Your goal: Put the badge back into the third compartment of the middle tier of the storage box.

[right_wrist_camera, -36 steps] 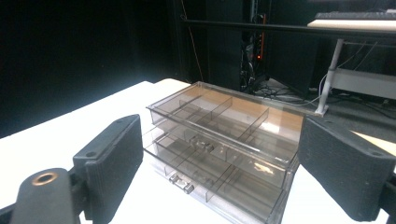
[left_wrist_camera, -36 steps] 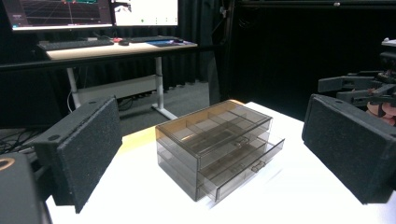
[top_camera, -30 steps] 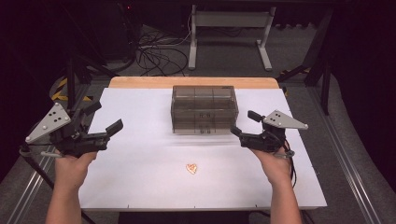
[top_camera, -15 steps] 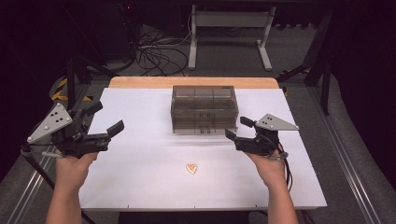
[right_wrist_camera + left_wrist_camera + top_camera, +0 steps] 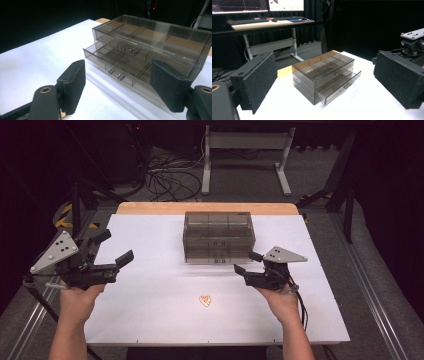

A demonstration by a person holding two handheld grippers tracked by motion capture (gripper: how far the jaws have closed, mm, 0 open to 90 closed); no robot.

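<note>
Item: right claw, mine, carried in my right hand. State: jaws spread wide, nothing between them. Position: low over the tabletop, just in front of the drawer box's right front corner. Change over the last second: it has travelled leftward and a little toward me, leaving the box's right side for its front face. In the right gripper view the two pads now frame the lower drawer and its small clear handle.

Item: left claw, in my left hand. State: jaws spread, empty. Position: over the left part of the tabletop, well apart from the box, pointing toward it. Change: none to speak of; it has held its place.

Item: drawer box, smoky clear plastic, two drawers, toward the back middle of the tabletop. The lower drawer stands out a little from the front; the upper one sits flush. Divided compartments show through the top; I cannot make out any contents.

Item: small orange piece, lying alone on the tabletop toward me, near the middle, well apart from both claws and from the box. Untouched.

Assessment: the right claw's shift reads as lining up on the lower drawer's handle, probably to pull it farther out. The handle is small and slick-looking, so the pinch will need to be centred.
</note>
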